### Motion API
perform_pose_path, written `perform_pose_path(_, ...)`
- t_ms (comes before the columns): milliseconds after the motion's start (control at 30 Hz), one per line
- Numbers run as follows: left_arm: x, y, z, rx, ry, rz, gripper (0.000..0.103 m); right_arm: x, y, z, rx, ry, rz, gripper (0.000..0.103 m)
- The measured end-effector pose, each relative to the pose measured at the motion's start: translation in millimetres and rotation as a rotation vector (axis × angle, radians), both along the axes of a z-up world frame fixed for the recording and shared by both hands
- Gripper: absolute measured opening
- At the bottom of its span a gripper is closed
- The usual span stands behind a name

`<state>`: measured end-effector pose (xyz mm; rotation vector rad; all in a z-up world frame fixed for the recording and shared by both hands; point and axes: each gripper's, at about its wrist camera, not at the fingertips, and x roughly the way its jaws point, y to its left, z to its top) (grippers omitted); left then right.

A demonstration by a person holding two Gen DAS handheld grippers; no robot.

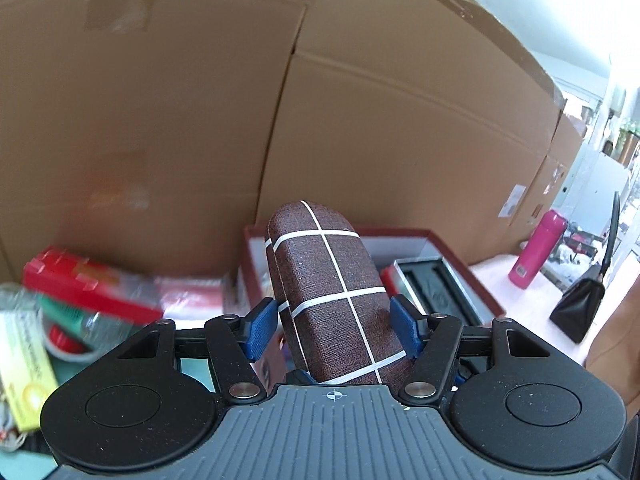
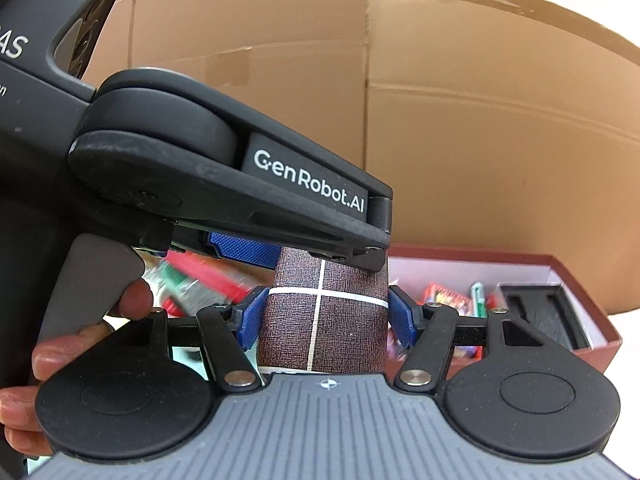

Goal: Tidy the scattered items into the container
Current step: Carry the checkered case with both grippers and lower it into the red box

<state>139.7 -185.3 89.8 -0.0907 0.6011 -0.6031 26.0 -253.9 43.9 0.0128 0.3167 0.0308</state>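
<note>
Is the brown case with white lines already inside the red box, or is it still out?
Out. The brown case is held between both tools, left tool and right tool, with the red box behind it.

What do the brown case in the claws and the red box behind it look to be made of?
Brown case: apparently a rigid shell under coarse woven fabric, matte, with white grid lines; it keeps its rounded shape.
Red box: probably paperboard, matte maroon outside, pale inside, with thin straight walls.

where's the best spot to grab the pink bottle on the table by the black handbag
Grip the pink cylindrical bottle around mid-body, coming in level from the side. It stands near upright and apart from the black handbag, so its round sides are free.
</note>
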Motion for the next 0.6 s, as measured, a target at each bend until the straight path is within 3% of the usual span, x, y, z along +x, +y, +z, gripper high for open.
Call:
perform_pose_path(200,35,-21,-5,-0.018,0.007,-0.021,0.063,32,-20,-3,-0.001,-0.002,-0.029,0.069)
perform_pose_path(600,85,-37,-44,0.004,0.089,-0.029,0.063,83,-42,-36,0.032,0.071,-0.035,0.069)
